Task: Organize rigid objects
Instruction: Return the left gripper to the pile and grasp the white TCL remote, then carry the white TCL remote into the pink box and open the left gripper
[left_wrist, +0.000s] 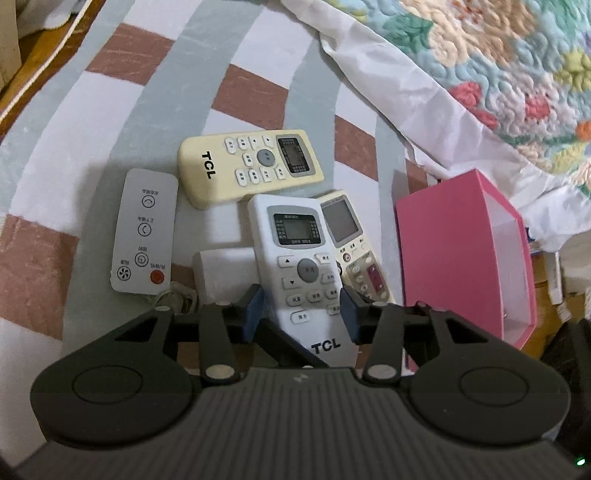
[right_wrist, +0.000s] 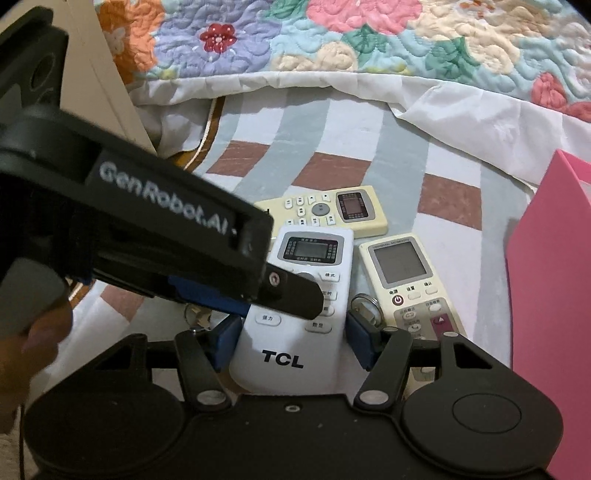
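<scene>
We see the left gripper (left_wrist: 301, 314): matte black body, ribbed dark-grey top plate, two round black discs at the sides, black linkage arms with silver rivets, blue pads on fingers (left_wrist: 254, 314). Small green LED at lower right corner. Right gripper (right_wrist: 291, 339) has the same build: black links, silver rivets, blue pads. White "GenRobot.AI" lettering on the left unit's black side, one silver screw. Bare skin of hand (right_wrist: 22, 350) at the edge.
</scene>
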